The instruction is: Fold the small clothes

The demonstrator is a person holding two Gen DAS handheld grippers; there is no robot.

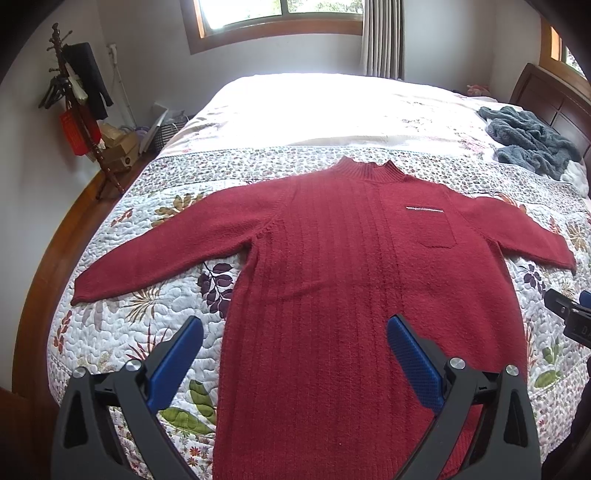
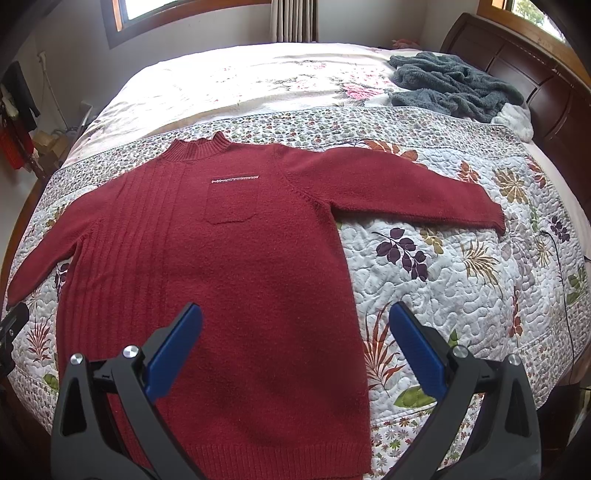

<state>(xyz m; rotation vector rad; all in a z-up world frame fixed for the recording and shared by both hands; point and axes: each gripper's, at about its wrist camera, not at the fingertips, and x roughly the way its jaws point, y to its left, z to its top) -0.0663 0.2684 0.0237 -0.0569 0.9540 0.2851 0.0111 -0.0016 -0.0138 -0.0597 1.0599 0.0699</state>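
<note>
**Red sweater laid flat on the bed, both tongs apart above its hem**

While both tongs hang over the near edge of the bed, a red sweater lies spread face up on the floral quilt, nothing gripped.

At far left in the left wrist view, a coat stand by the wall carries dark clothes and a red item; what they are is hard to make out. Beside it, cardboard boxes sit on the floor, their contents hidden, and a dark basket stands next to them with its inside out of sight.

The left tongs stand wide apart, one blue pad over the quilt, the other over the sweater's body. The hem is cut off by the frame edge in this view.

The sweater's long axis runs from the near hem straight away to the ribbed collar, which points toward the window. Its sleeves stretch out to either side and slope back toward the camera. A chest pocket with a pale trim line sits on the plain half; vertical ribs cover the other half.

The right tongs are likewise apart, one pad over the sweater, the other over the quilt. Here the ribbed hem shows in part, with its left stretch hidden behind the black frame of the tongs.

At far right, a crumpled grey-blue fleece garment lies near the dark wooden headboard, partly covering something white whose shape is unclear.
</note>
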